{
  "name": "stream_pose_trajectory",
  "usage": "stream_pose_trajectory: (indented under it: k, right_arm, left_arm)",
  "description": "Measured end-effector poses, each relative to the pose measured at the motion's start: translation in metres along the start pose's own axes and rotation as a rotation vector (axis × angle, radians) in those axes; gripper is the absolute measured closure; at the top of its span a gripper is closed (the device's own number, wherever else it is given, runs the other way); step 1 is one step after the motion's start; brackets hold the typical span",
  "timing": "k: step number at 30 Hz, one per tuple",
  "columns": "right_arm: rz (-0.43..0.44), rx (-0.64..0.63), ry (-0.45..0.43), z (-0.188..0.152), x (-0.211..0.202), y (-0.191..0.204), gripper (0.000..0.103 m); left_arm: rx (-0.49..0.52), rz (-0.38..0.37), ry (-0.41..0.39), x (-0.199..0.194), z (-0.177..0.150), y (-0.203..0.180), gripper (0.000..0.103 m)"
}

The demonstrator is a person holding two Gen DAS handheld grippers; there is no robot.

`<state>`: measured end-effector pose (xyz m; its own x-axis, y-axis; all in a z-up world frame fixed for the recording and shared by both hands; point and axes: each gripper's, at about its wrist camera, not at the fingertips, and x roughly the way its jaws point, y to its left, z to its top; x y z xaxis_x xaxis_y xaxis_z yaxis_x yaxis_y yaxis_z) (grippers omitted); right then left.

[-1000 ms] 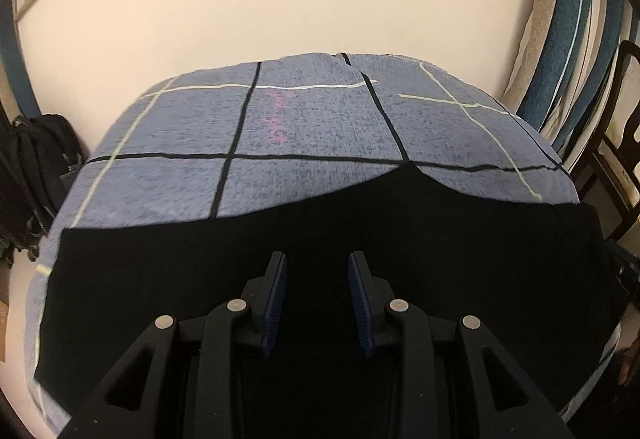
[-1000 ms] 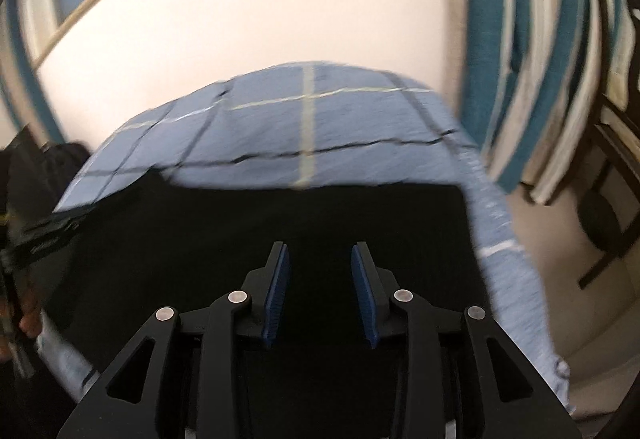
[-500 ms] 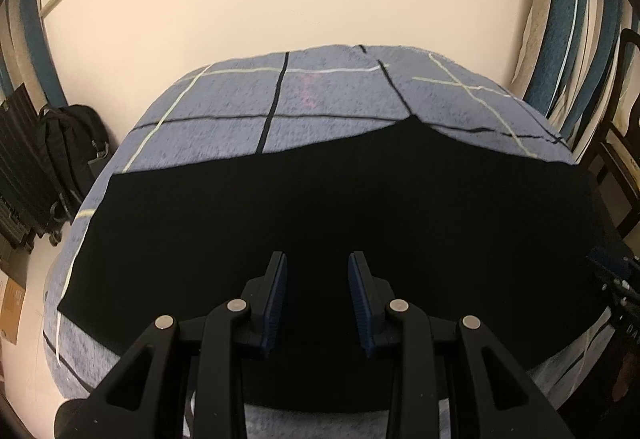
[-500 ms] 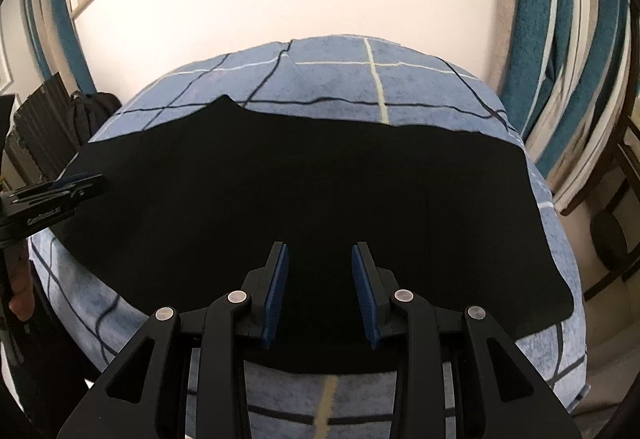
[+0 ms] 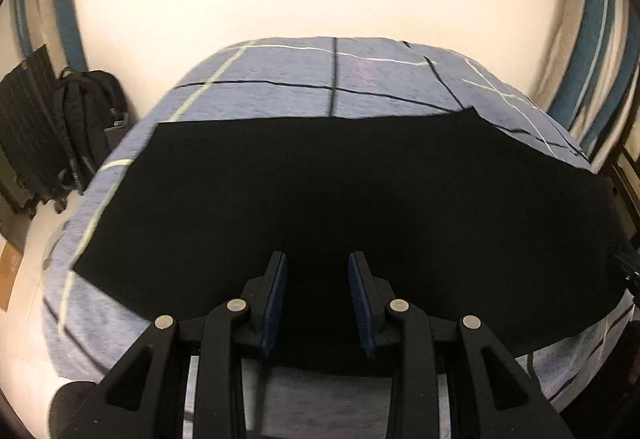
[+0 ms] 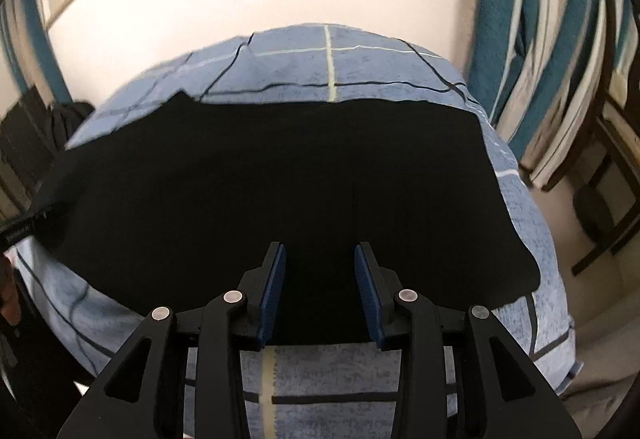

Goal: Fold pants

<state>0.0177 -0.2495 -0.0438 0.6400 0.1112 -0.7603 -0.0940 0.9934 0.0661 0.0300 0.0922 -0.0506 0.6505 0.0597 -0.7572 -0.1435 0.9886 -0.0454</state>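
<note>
Left wrist view is showing the bed [image 5: 280, 95], its blue checked cover filling the middle of the frame from the upper centre down past the lower corners; the black pants [image 5: 340, 199] are lying spread flat across its middle band, reaching from the left edge of the cover to the far right of the frame; the right wrist view is showing the same dark cloth [image 6: 280, 179] stretching from the left edge to a rounded corner at the lower right, with bare cover above and below it. The fabric is looking soft, thin and limp, so it is likely draping and sagging wherever it is lifted, light to carry, and probably sliding easily over the cover; nothing about it seems fragile. A sensible hold is probably on the near hem, pinching through the full thickness near the two outer corners, so the edge is travelling straight. The left gripper [image 5: 318, 299] is hovering at the bottom centre with its jaws released and nothing between them; the right gripper [image 6: 320, 295] is likewise hanging at bottom centre over the near hem, jaws parted and empty.
</note>
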Motion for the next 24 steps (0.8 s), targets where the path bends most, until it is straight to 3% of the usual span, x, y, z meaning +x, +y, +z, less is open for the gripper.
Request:
stream_pose_trajectory:
  k: [4,7,12,15,19,24]
  right_arm:
    - [0.005,-0.017,-0.027,0.001,-0.009,0.005,0.065]
    - [-0.012,-0.033,0.012,-0.003,0.003,0.007,0.064]
    - [-0.025,0.003,-0.022,-0.001,-0.006,-0.001,0.064]
    - [-0.065,0.049,0.016,-0.002,-0.003,-0.014,0.064]
    - [-0.053,0.054,-0.005,-0.004,-0.018,-0.012,0.064]
    - [0.035,0.002,-0.033,-0.005,-0.032,0.019,0.063]
  left_arm:
    - [-0.049,0.006,-0.023,-0.009,-0.001,0.023,0.065]
    - [-0.069,0.034,0.007,0.001,-0.005,0.039,0.064]
    - [-0.133,0.06,-0.011,-0.006,0.001,0.062,0.064]
    - [-0.186,0.078,0.01,-0.006,-0.001,0.078,0.064]
    - [-0.208,0.067,0.0,-0.023,-0.008,0.085,0.064]
    - [-0.251,0.022,-0.011,-0.036,-0.018,0.087,0.063]
